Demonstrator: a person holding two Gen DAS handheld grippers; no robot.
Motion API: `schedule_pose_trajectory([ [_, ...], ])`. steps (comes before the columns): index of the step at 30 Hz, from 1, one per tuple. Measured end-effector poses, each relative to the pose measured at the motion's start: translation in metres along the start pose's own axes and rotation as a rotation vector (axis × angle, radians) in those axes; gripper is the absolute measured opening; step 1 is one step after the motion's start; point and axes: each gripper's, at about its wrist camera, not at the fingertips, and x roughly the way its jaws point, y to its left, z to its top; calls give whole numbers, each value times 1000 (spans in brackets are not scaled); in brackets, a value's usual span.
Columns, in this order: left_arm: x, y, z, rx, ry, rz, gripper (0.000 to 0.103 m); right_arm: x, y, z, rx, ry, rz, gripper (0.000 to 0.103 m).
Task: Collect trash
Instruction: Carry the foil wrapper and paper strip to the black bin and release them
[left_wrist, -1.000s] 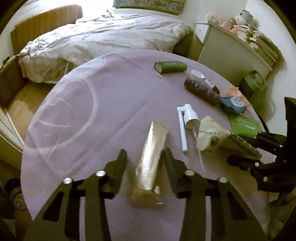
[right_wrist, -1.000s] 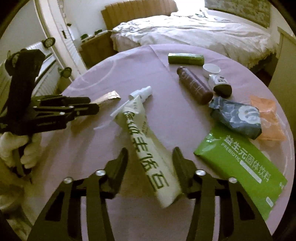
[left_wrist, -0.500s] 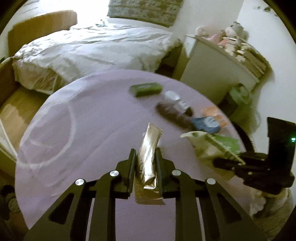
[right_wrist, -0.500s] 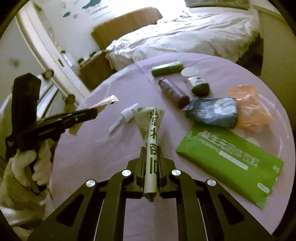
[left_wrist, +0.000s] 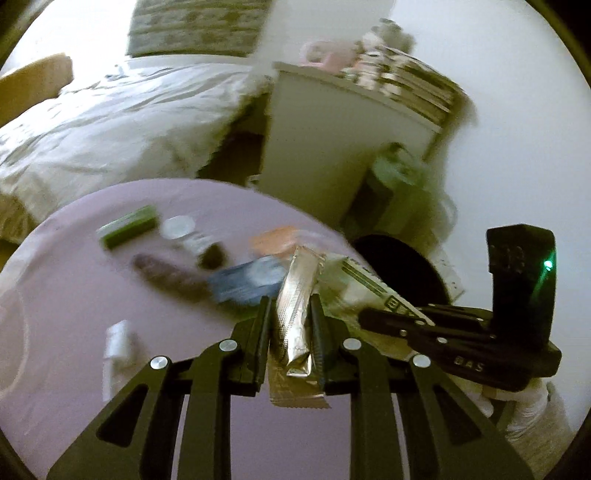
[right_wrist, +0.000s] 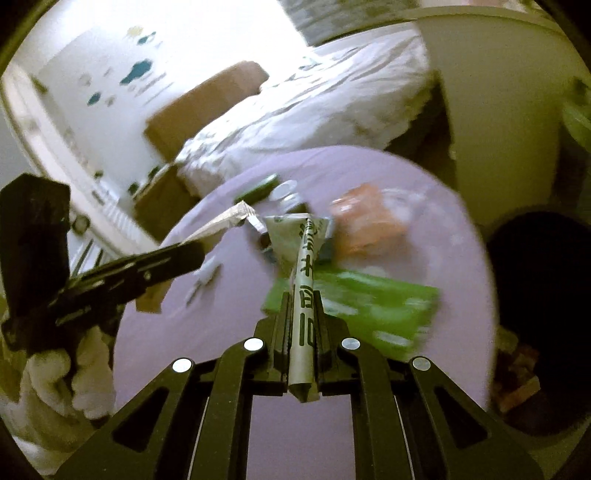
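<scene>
Left wrist: crinkled silver foil sachet (left_wrist: 295, 306) pinched in left hand-held gripper (left_wrist: 289, 325)

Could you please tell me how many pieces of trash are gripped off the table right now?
2. The left gripper is shut on the silver foil wrapper; the right gripper is shut on the cream printed wrapper. More litter remains on the table.

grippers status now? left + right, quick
Left gripper: closed on the silver foil wrapper, lifted off the table.
Right gripper: closed on the cream wrapper with green print, also lifted.
</scene>
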Motion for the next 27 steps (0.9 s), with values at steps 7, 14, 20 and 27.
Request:
schedule_pose_trajectory([
  [7,34,-55,12,95,17,-71,22,-40,-60,-3,131,-88,-96,11],
  [14,73,-94,15,151,65,-135,22,-61,-122,-19,282,-128,-170,11],
  [20,102,-119,18,170,105,-181,22,-65,-159,-34,356,-128,-216,11],
  [27,125,-136,19,183,143,-208,22,-60,-182,-41,394,-120,-245,11],
])
